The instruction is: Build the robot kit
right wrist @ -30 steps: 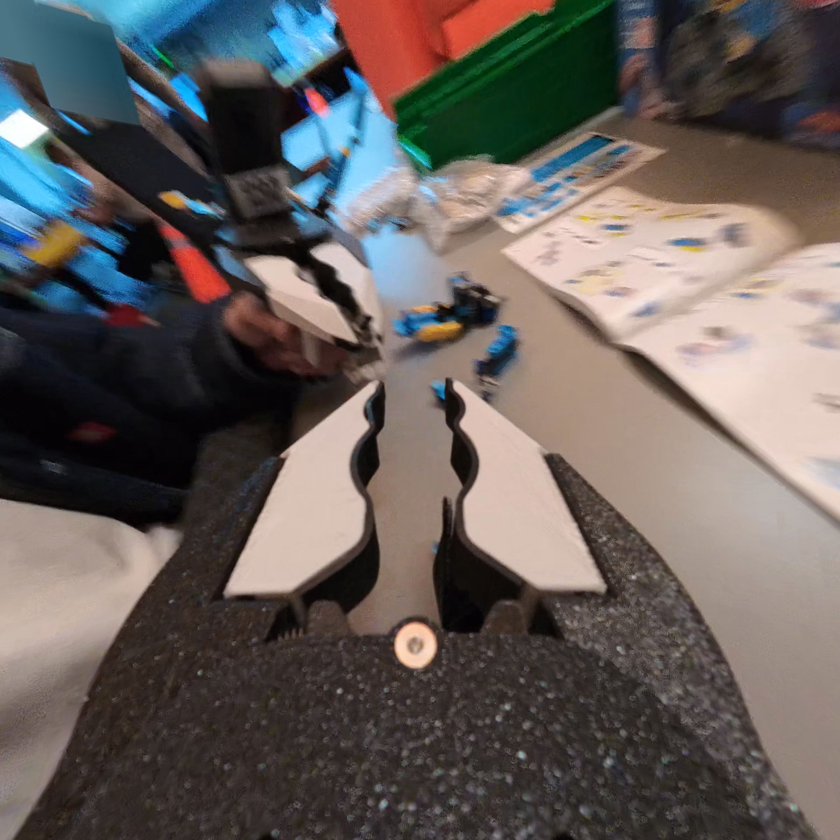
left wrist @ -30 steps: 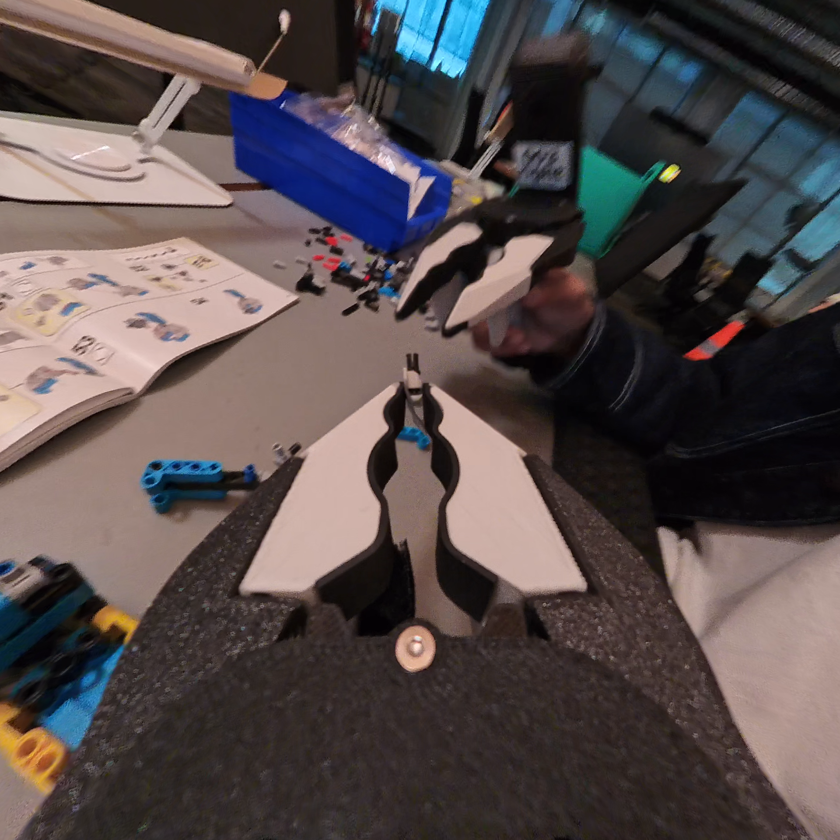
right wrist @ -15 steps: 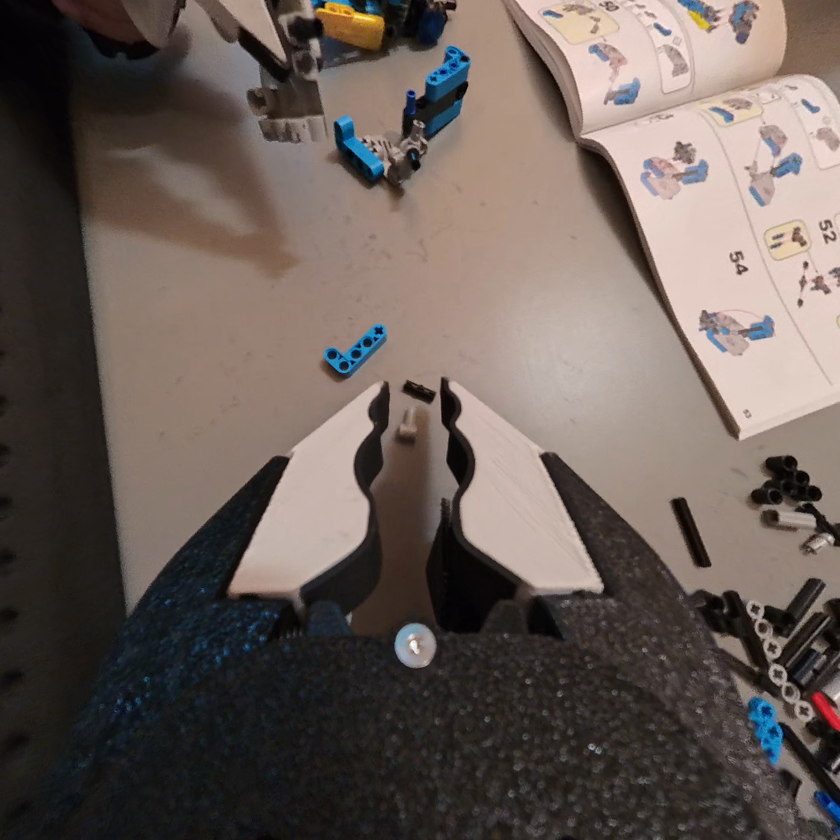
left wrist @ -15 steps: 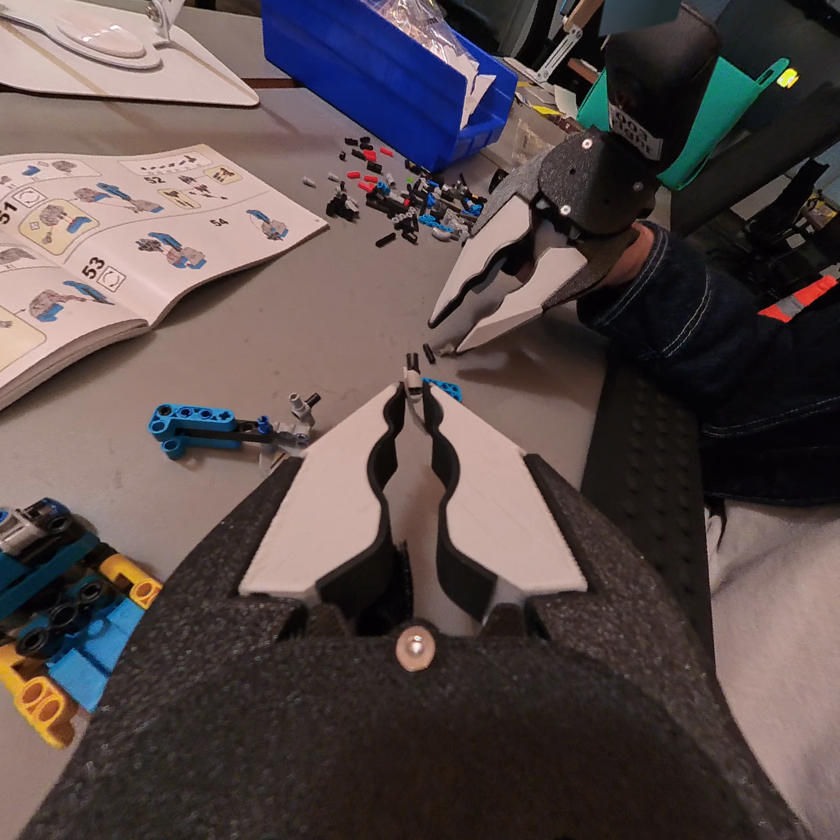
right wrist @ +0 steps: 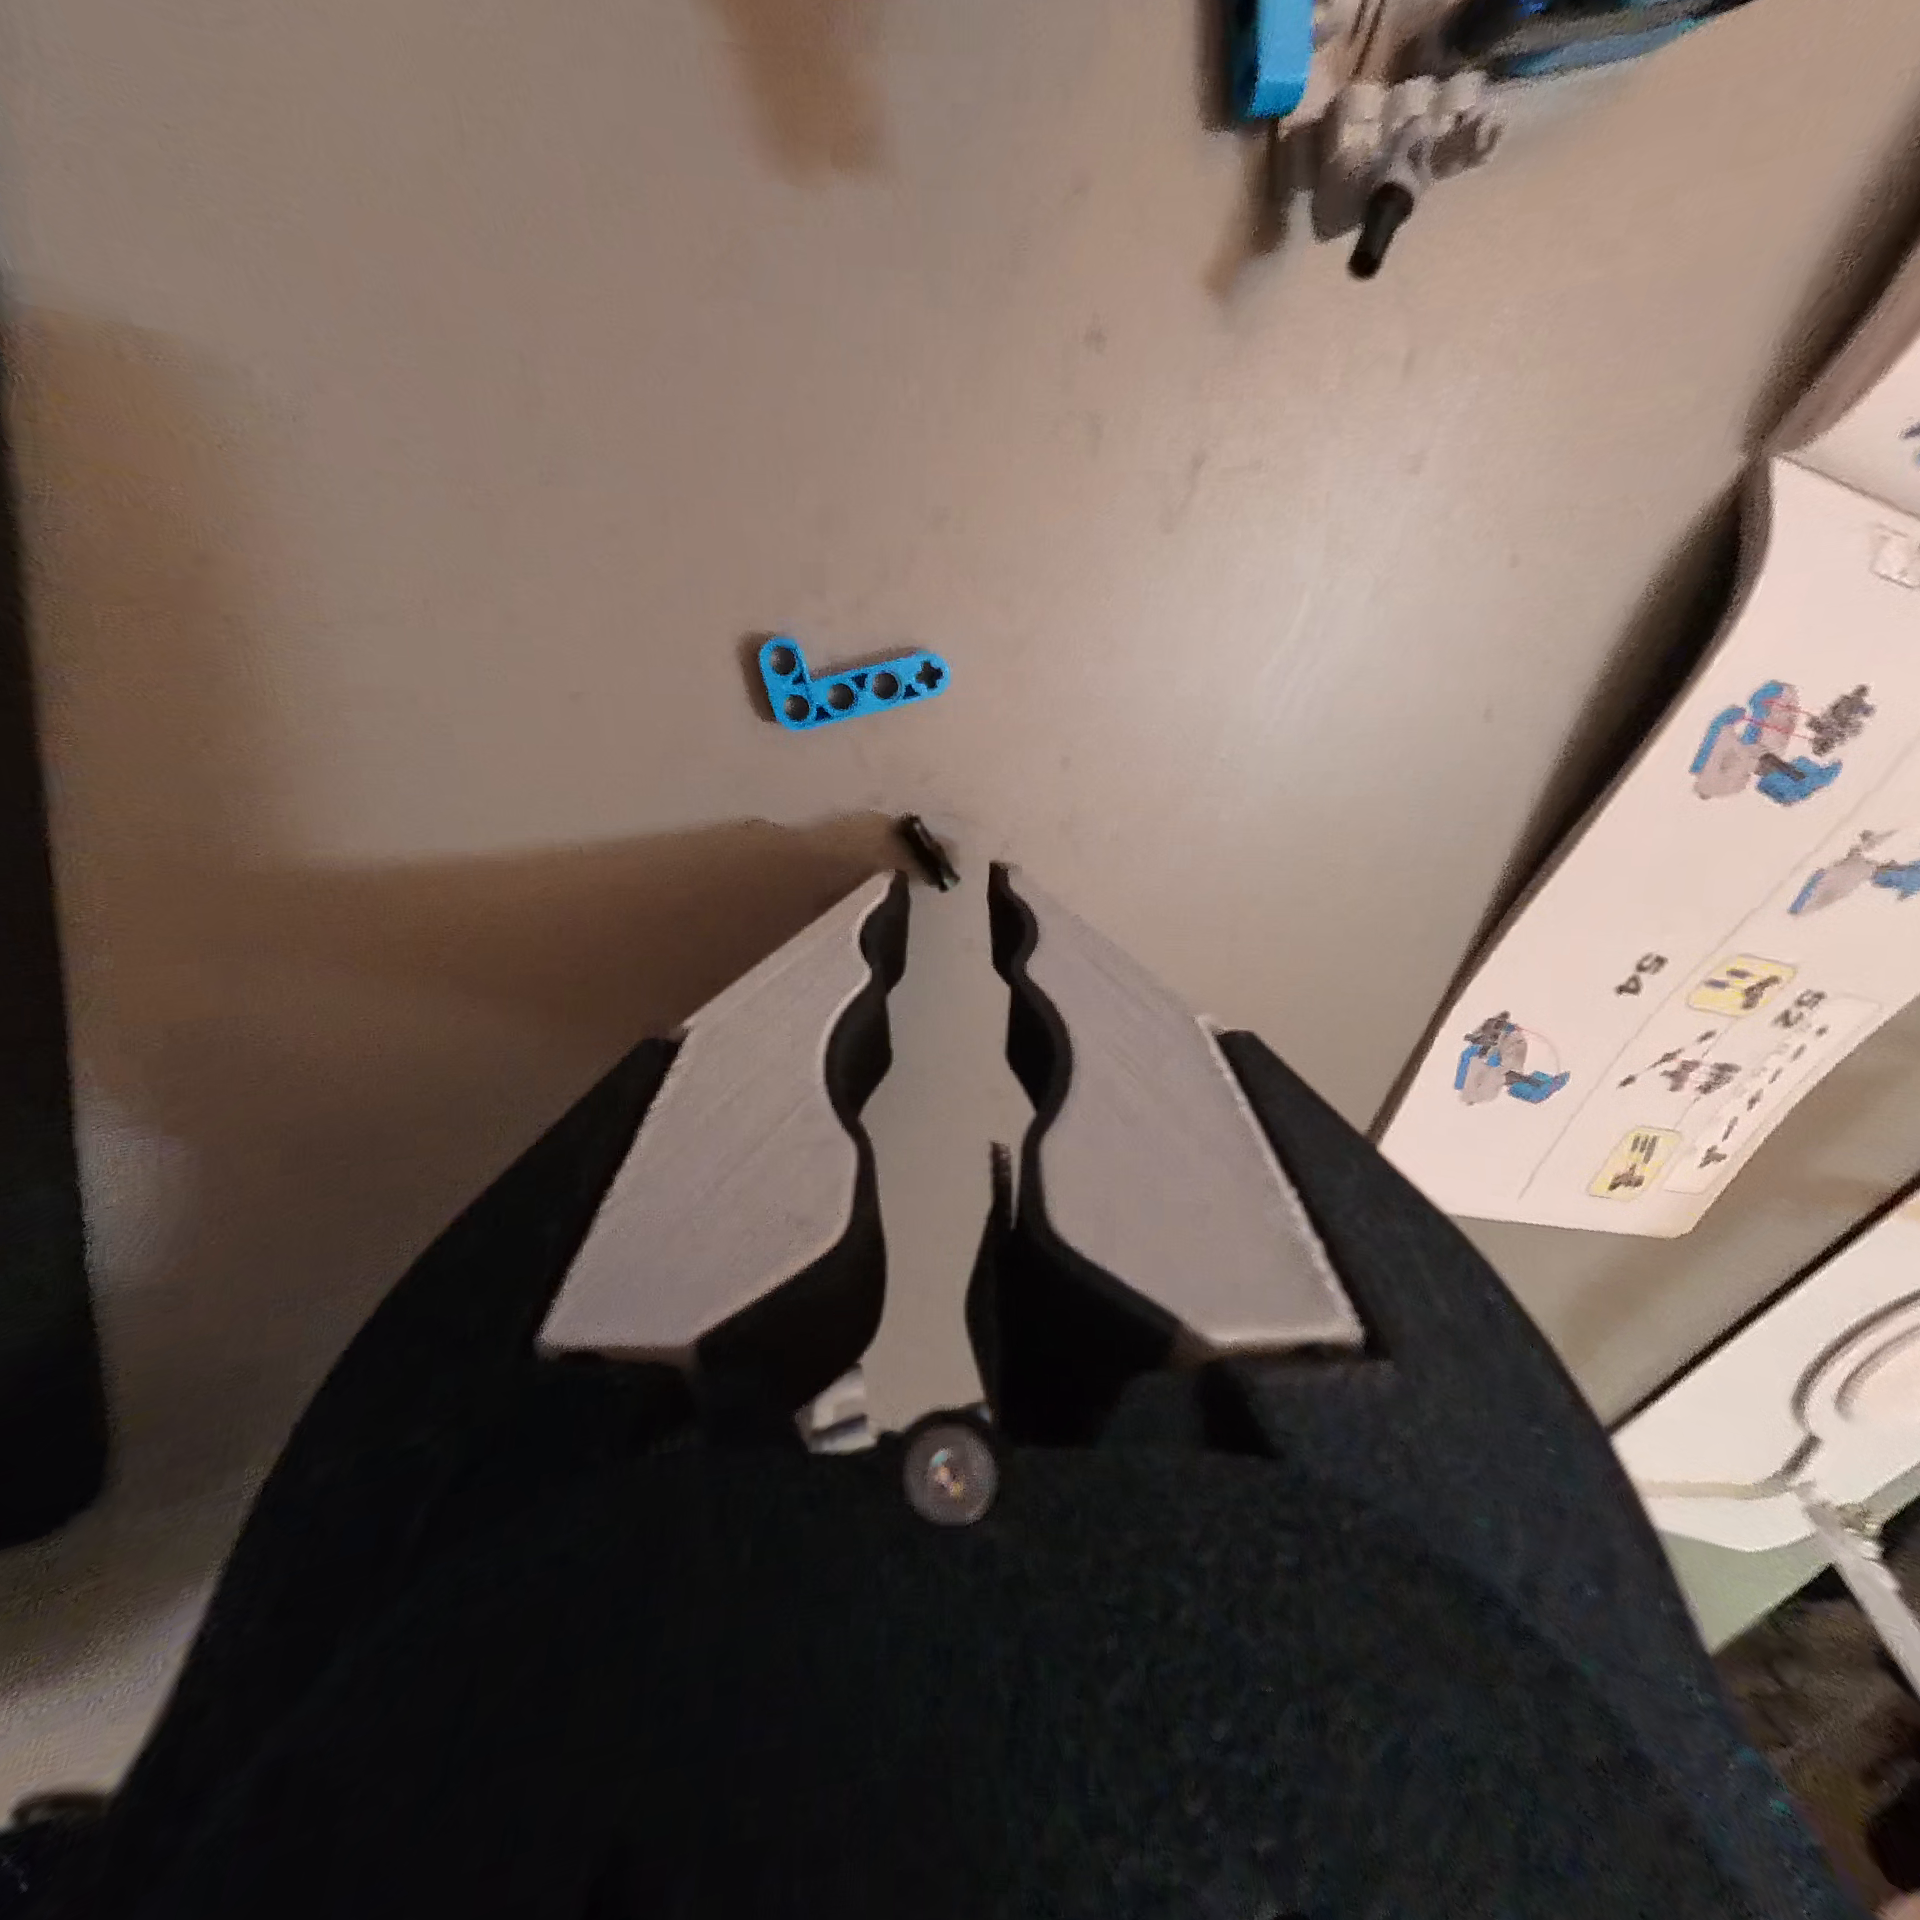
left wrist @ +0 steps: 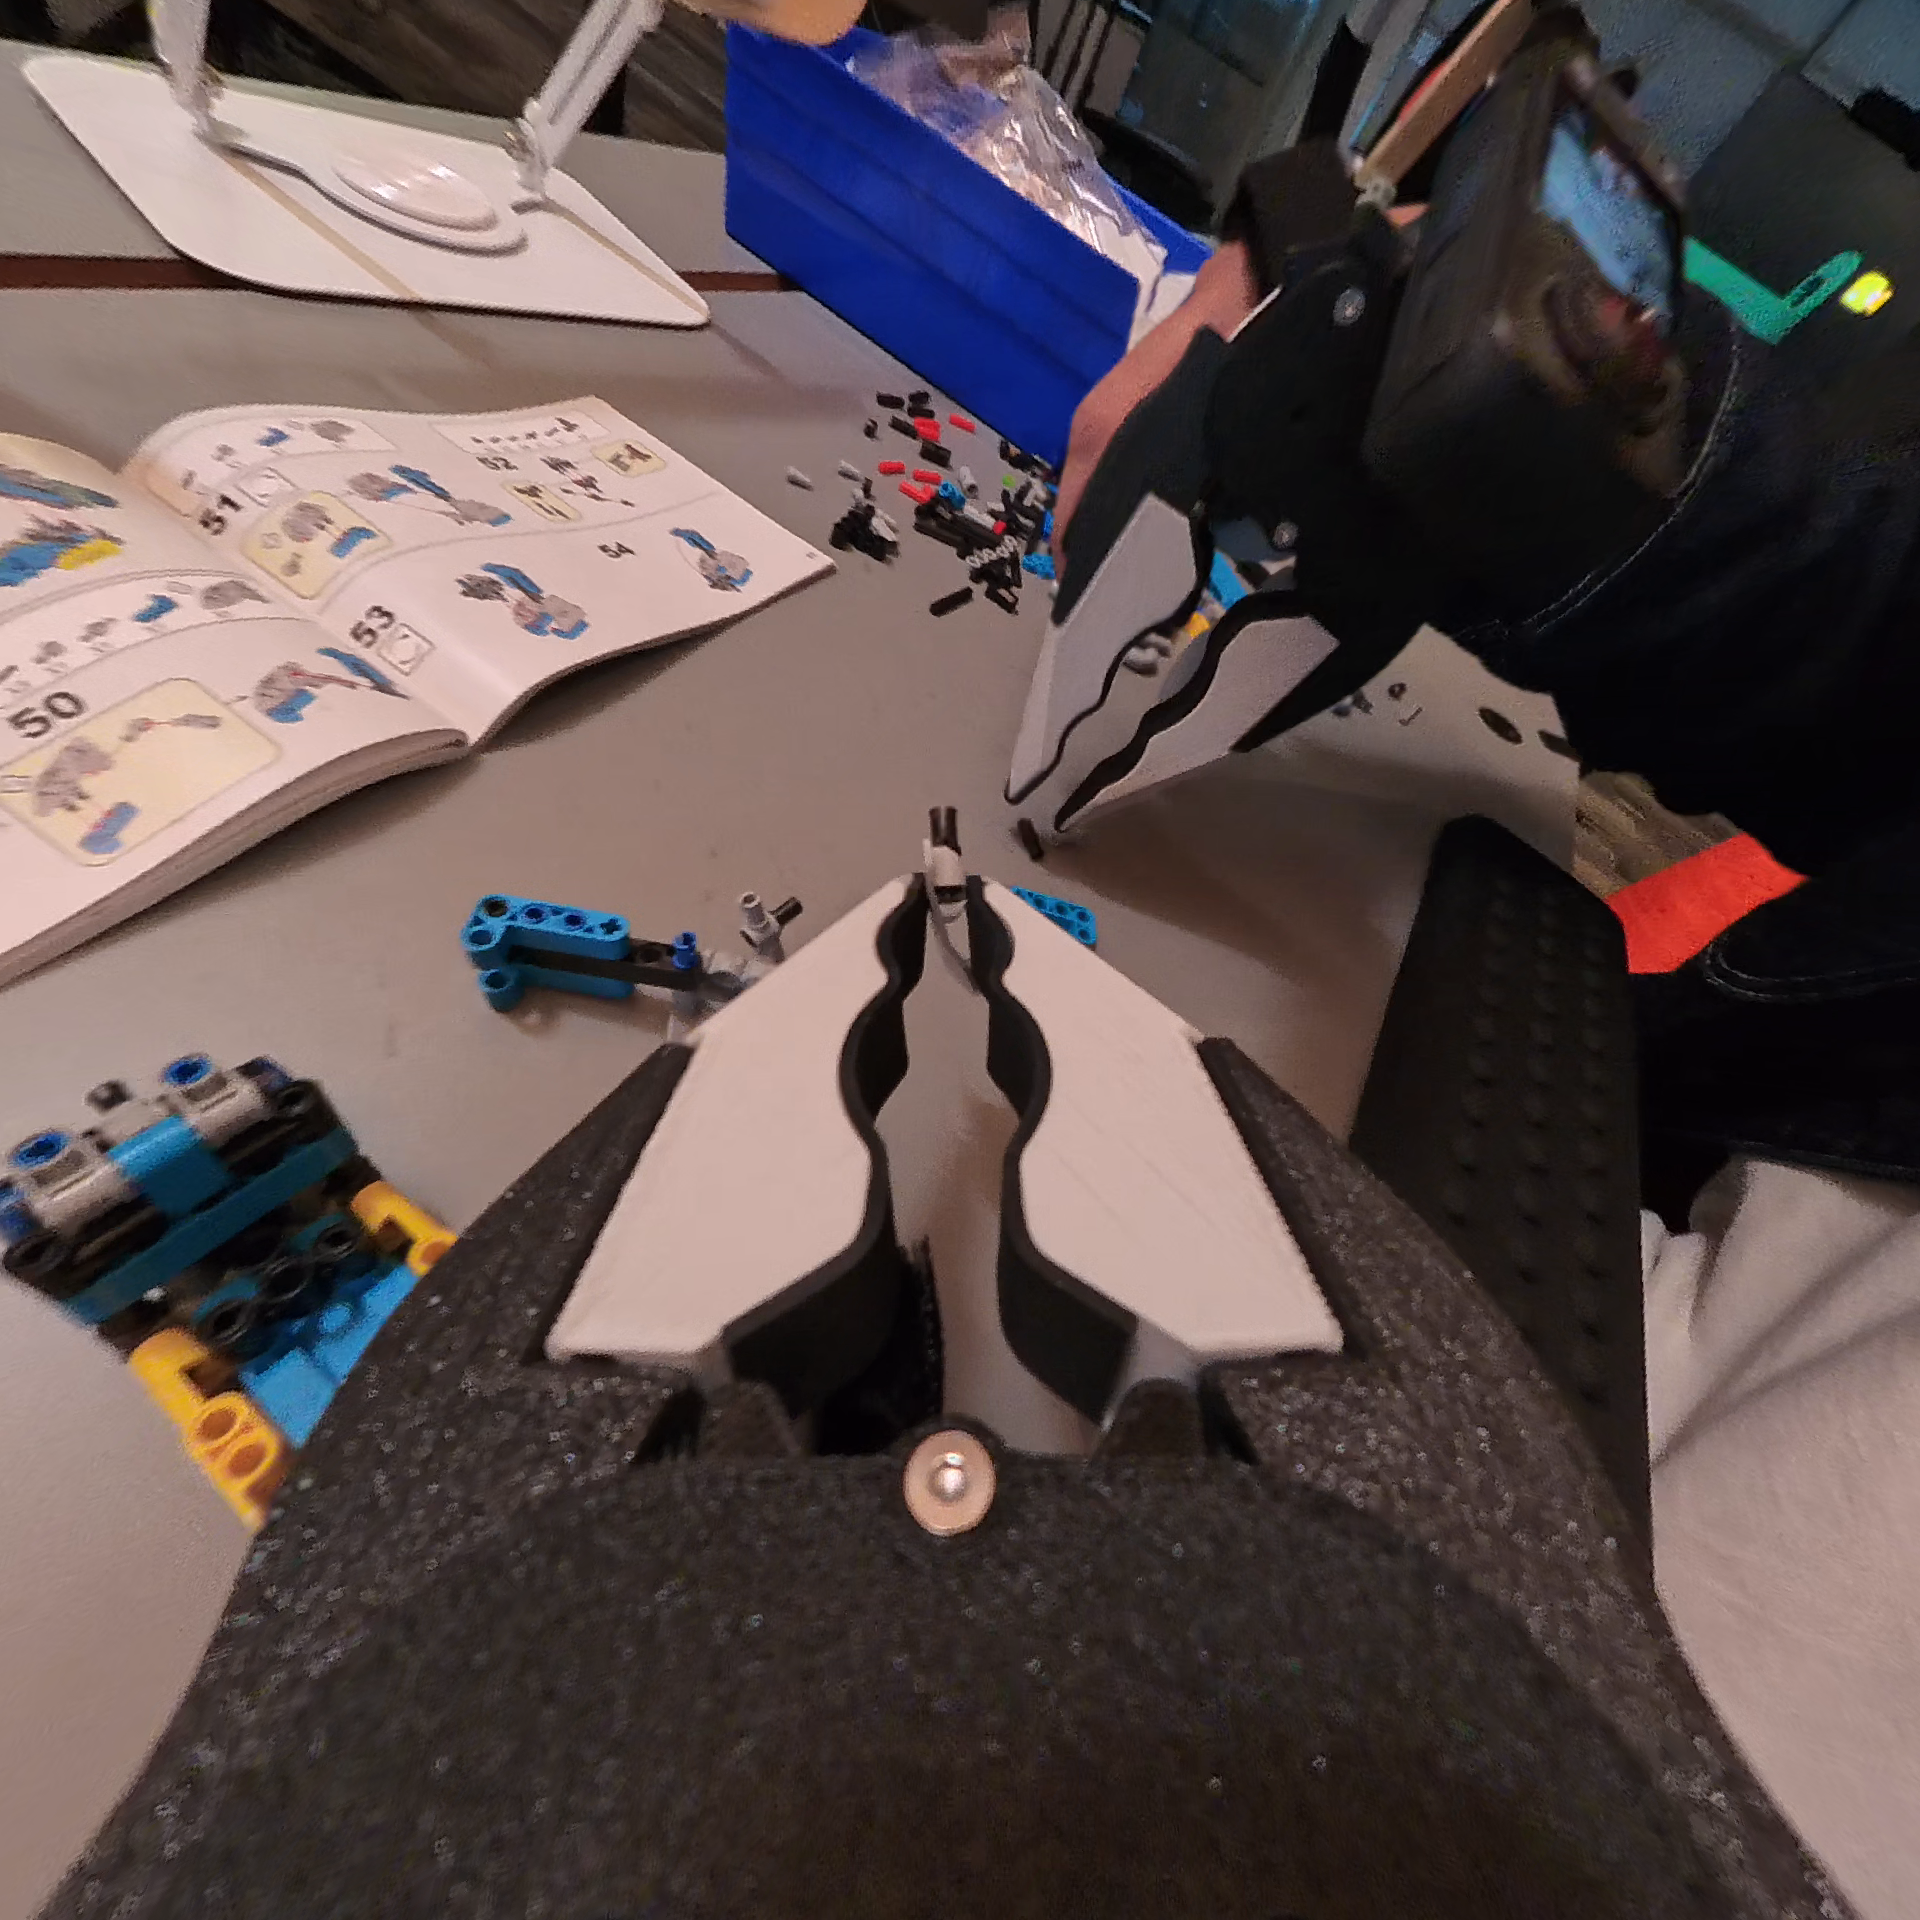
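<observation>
My left gripper (left wrist: 943, 883) is shut on a small grey connector with a black pin (left wrist: 943, 860) sticking up from its tips, held above the grey table. My right gripper (right wrist: 943, 878) is open, with its tips down at the table. A small black pin (right wrist: 928, 852) lies just ahead of its tips, nearer the left finger. A blue L-shaped beam (right wrist: 847, 688) lies a little beyond. In the left wrist view the right gripper (left wrist: 1039, 816) stands tip-down beside the black pin (left wrist: 1029, 837), just right of my left tips and near the blue beam (left wrist: 1058, 914).
An open instruction booklet (left wrist: 343, 582) lies at left. A pile of small parts (left wrist: 956, 509) lies before a blue bin (left wrist: 914, 249). A blue and black arm assembly (left wrist: 551, 940) and a blue, black and yellow build (left wrist: 177, 1174) lie near left. A black mat (left wrist: 1496, 1091) runs along the table edge. Some 15 cm of space lies between my two pairs of fingers.
My right gripper has come down from the air to the table, and its tips now stand by the black pin. My left gripper still holds the grey connector in nearly the same place.
</observation>
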The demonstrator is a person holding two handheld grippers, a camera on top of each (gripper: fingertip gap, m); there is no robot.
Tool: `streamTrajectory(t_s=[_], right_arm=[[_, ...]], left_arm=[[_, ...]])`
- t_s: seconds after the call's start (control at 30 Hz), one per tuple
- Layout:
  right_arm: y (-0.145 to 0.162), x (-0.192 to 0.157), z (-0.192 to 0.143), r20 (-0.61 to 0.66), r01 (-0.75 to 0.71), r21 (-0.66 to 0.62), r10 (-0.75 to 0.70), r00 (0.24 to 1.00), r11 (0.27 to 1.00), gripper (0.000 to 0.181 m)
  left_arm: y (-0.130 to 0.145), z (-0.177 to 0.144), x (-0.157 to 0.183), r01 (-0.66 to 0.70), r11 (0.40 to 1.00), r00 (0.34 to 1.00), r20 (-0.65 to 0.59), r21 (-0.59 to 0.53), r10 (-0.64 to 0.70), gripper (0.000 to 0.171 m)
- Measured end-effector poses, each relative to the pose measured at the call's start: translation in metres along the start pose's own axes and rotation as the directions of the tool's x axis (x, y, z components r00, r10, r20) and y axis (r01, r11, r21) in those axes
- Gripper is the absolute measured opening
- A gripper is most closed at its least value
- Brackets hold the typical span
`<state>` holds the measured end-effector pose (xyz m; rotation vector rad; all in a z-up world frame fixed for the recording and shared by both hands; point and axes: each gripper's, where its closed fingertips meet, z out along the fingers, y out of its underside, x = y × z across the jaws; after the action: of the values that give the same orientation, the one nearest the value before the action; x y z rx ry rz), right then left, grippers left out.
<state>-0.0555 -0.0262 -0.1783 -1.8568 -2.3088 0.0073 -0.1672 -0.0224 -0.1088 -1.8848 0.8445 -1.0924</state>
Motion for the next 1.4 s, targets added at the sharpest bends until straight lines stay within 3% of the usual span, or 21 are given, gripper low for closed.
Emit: streamTrajectory(t_s=[0.17,0.43,0.77,1.03,1.23,1.4], right_arm=[[0.006,0.002,0.005,0.045,0.025,-0.078,-0.022,0.999,0.997,0.015],[0.003,-0.004,0.012,0.09,0.018,-0.081,-0.01,0.996,0.997,0.004],[0.004,0.0,0.011,0.055,-0.046,-0.029,0.047,0.997,0.999,0.013],[-0.004,-0.001,0.0,0.042,0.029,-0.063,-0.026,0.999,0.998,0.013],[-0.003,0.005,0.0,0.052,-0.233,0.085,0.229,0.972,0.969,0.021],[0.0,0.001,0.007,0.097,-0.516,0.3,0.513,0.853,0.802,0.022]], left_arm=[[0.006,-0.017,-0.008,0.012,1.0,0.999,0.04,0.022,-0.013,0.007],[0.003,-0.02,0.001,-0.008,0.999,1.0,0.015,0.031,0.008,0.007],[0.007,-0.017,0.002,-0.008,1.0,1.0,0.009,0.009,0.008,0.007],[0.01,-0.016,0.0,0.002,1.0,1.0,0.012,-0.007,-0.002,0.007],[0.01,-0.017,0.002,0.006,1.0,1.0,0.003,-0.004,-0.005,0.007],[0.011,-0.016,0.004,0.015,1.0,1.0,-0.006,-0.01,-0.015,0.007]])
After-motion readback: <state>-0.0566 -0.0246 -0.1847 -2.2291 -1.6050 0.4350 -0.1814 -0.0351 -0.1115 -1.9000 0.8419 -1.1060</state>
